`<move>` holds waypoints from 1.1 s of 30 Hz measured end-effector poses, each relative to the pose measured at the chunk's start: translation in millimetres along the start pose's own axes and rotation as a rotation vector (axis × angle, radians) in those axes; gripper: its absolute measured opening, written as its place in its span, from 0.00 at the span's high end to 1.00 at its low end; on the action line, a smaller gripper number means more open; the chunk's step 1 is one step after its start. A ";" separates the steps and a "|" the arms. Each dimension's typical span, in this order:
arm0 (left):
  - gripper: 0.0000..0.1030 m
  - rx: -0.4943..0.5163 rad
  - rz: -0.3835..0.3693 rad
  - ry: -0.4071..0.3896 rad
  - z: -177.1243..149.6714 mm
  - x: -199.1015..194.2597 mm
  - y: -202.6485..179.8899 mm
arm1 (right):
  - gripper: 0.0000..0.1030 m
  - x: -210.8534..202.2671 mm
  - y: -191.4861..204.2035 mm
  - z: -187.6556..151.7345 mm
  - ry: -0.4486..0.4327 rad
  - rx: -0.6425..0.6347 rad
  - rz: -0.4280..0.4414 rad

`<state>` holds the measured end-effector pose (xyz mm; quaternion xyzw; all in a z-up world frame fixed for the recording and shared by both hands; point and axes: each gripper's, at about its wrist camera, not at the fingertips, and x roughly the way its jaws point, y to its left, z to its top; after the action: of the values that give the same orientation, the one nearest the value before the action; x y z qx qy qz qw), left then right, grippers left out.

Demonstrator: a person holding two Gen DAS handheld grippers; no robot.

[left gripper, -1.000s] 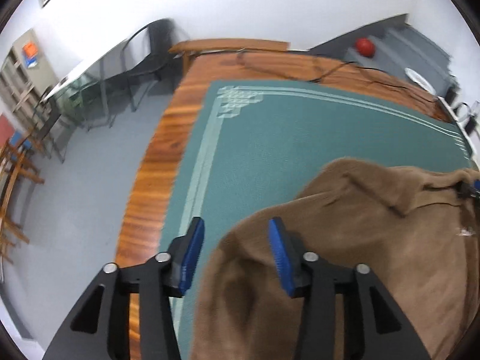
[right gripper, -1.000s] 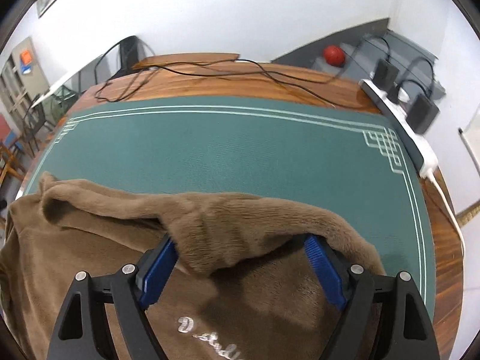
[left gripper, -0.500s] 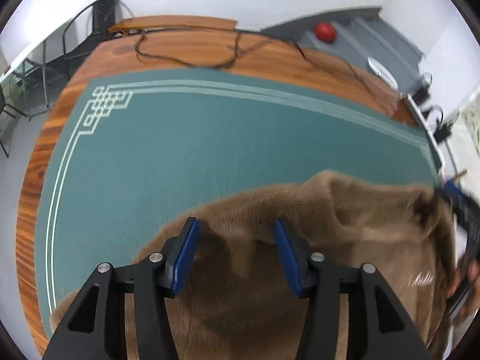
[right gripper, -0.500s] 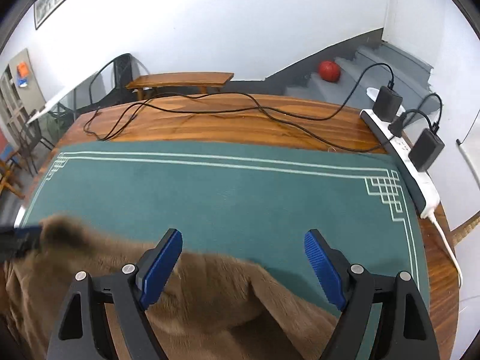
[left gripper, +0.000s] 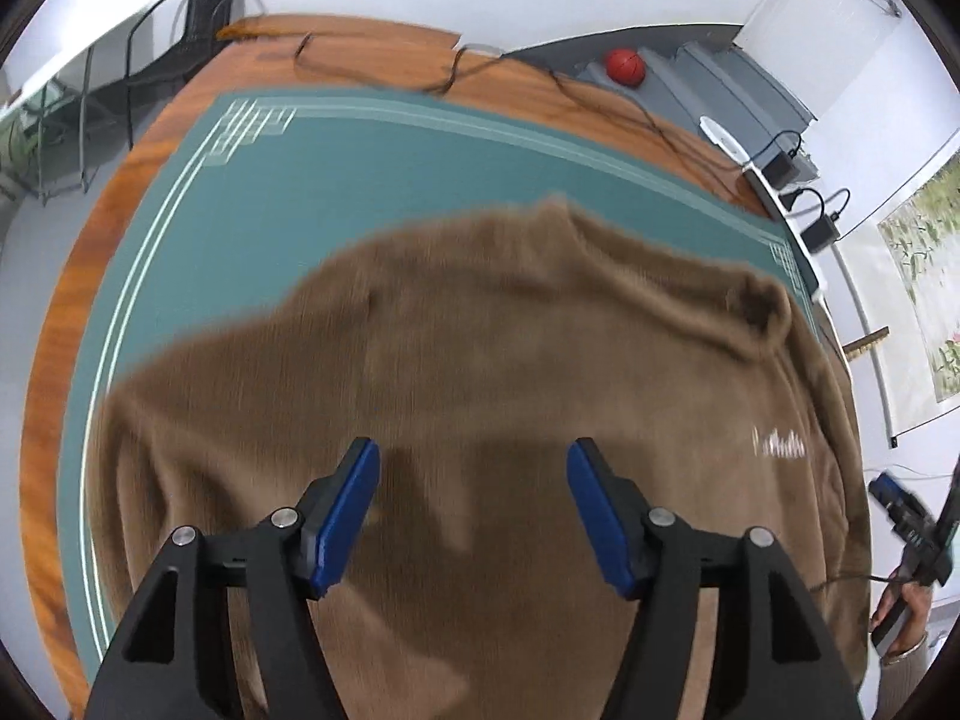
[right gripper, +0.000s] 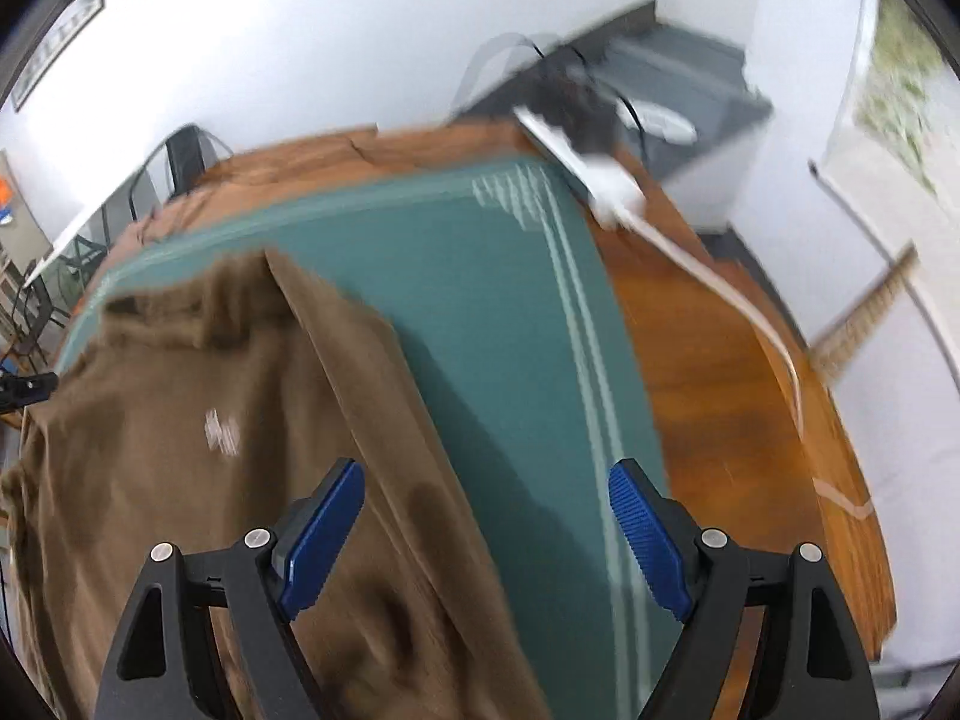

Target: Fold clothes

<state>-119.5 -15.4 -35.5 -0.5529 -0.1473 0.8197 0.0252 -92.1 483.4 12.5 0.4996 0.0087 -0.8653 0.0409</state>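
- Sweater (left gripper: pixel 510 360) in brown fleece lies spread over the green mat (left gripper: pixel 288 192), filling the centre and lower half of the left wrist view; its collar (left gripper: pixel 750 306) sits at the right of the frame and small white lettering (left gripper: pixel 780 444) shows lower right.
- Left gripper (left gripper: pixel 474 510), at the bottom of its own view, stands with blue pads wide apart above the fabric, holding nothing.
- Right gripper (right gripper: pixel 486 531), at the bottom of its own view, is likewise spread wide and empty: its left pad (right gripper: pixel 324 534) hangs over the sweater (right gripper: pixel 180 420), its right pad over bare mat (right gripper: pixel 510 330).
- Sweater's straight edge runs diagonally from upper left to bottom centre of the right wrist frame, with the white lettering (right gripper: pixel 222 432) left of centre.
- Wooden table (right gripper: pixel 720 390) borders the mat on the right of that frame; a white power strip (right gripper: pixel 600 180) with black plugs lies at its upper edge, blurred.
- Dark cables (left gripper: pixel 540 78) trail across the wood along the top of the left wrist view, a red ball (left gripper: pixel 625 65) sits on grey steps beyond, and a black chair (left gripper: pixel 180 42) stands upper left.
- A hand (left gripper: pixel 900 618) gripping the other tool appears at the lower right edge of the left wrist frame.
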 end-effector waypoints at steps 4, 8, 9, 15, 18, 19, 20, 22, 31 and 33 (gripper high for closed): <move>0.31 -0.047 0.019 0.028 -48.1 -13.7 5.0 | 0.17 -5.5 -15.6 -46.6 0.095 -0.032 0.073; 0.27 -0.141 0.036 0.045 -102.1 -31.6 14.2 | 0.17 -8.7 -21.2 -80.8 0.145 -0.031 0.144; 0.26 -0.164 0.042 0.052 -116.8 -35.9 15.7 | 0.17 -9.1 -21.2 -86.4 0.152 -0.038 0.151; 0.26 -0.203 0.151 0.071 -176.8 -54.3 17.5 | 0.82 -15.9 -26.5 -85.9 0.112 -0.100 0.135; 0.25 -0.239 0.170 0.056 -198.5 -67.6 21.0 | 0.82 -37.9 -35.3 -60.8 -0.004 -0.162 0.004; 0.25 -0.256 0.173 0.052 -205.4 -71.3 22.6 | 0.88 -44.1 -39.3 -50.4 -0.052 -0.187 -0.059; 0.25 -0.272 0.177 0.048 -212.2 -75.1 24.2 | 0.89 -51.5 -43.8 -38.3 -0.105 -0.214 -0.125; 0.25 -0.301 0.179 0.042 -224.4 -82.0 26.6 | 0.89 -66.1 -55.9 -12.9 -0.179 -0.208 -0.177; 0.25 -0.381 0.190 0.005 -261.4 -104.7 33.3 | 0.00 -81.5 -89.7 -27.7 -0.134 -0.089 0.129; 0.25 -0.389 0.196 -0.002 -265.6 -108.1 33.0 | 0.00 -73.1 -88.0 -51.5 -0.078 -0.088 0.176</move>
<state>169.2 -12.3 -38.9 -0.5583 -0.2485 0.7749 -0.1618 -18.3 578.5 47.7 0.4622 0.0015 -0.8758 0.1390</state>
